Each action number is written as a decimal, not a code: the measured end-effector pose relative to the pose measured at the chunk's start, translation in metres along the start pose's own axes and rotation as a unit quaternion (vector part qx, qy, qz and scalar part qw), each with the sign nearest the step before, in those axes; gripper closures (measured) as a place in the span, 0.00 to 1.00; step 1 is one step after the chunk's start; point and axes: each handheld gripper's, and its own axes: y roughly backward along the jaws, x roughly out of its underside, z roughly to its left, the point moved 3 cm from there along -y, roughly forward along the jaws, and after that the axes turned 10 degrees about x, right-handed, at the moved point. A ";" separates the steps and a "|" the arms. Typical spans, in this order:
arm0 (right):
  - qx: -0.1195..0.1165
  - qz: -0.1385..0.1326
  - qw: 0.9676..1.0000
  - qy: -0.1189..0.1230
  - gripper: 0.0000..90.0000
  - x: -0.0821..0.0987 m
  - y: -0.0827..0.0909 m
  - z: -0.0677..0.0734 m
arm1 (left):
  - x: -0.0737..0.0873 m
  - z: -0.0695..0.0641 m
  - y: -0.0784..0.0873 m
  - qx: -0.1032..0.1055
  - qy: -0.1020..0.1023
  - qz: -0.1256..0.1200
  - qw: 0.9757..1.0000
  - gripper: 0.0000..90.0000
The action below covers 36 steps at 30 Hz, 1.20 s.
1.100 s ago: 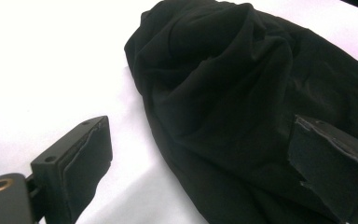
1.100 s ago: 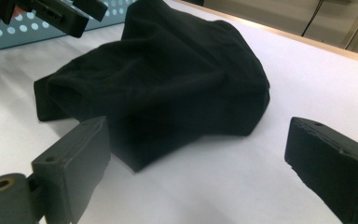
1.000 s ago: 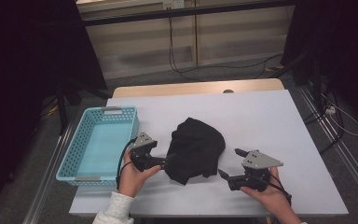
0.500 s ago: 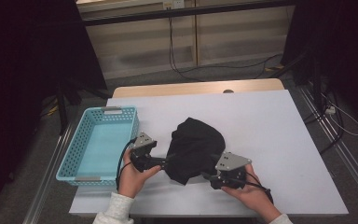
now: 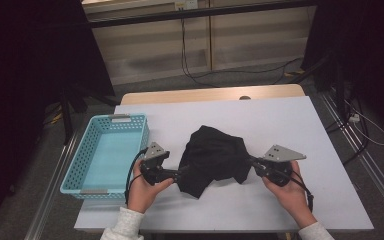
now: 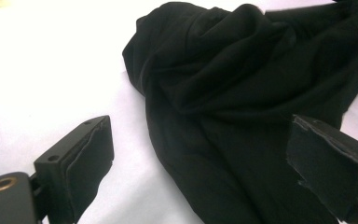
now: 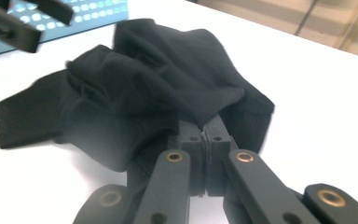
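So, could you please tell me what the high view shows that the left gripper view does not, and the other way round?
The high view takes in the turquoise basket at the left of the table, both hands, and the right gripper pinching the right edge of the black cloth. The left gripper view gives a close look at the left gripper: its jaws stand wide apart, the cloth lying between them with neither pad pressing on it. Both show the black cloth bunched on the white table.

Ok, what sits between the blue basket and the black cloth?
In the high view, the left gripper lies between the blue basket and black cloth.
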 end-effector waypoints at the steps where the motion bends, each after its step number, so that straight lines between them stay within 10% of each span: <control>1: 0.000 0.000 1.000 0.000 0.99 0.000 0.000 0.000 | 0.000 0.000 0.000 0.001 -0.001 0.000 1.000 0.09; 15: 0.016 -0.002 1.000 -0.019 0.99 0.006 0.007 -0.015 | 0.007 -0.013 -0.017 0.036 -0.007 0.023 0.999 0.20; 36: 0.037 -0.008 0.998 -0.040 0.98 0.009 0.021 -0.033 | 0.016 -0.035 -0.044 0.089 -0.004 0.085 0.992 0.89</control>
